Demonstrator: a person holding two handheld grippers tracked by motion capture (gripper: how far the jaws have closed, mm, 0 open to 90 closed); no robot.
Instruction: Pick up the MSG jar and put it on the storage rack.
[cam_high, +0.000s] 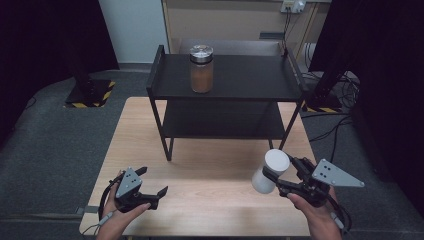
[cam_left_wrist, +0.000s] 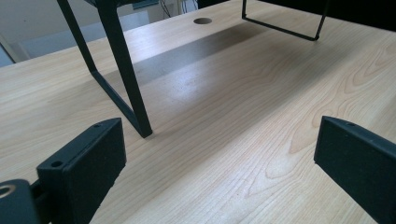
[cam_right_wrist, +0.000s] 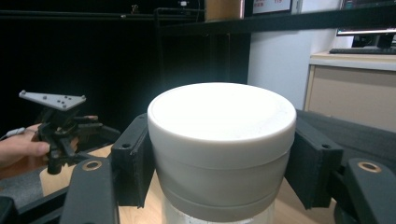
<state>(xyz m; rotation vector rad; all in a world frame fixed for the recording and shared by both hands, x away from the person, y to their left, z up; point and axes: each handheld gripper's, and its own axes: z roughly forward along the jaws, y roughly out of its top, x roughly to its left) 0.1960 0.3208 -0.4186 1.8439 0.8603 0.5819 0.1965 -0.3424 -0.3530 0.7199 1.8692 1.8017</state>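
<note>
Near edge, left of the rack (cam_high: 225, 90): left gripper (cam_high: 150, 182) is parked, jaws apart, nothing between them.
Right of the rack's front: white container (cam_high: 270, 171) is clamped by the right gripper (cam_high: 277, 175), clear of the table (cam_high: 210, 175).
Advice: container should be kept upright and carried clear of the shelf rim.
Far, top shelf: brown jar (cam_high: 201, 69) is to be given room.
</note>
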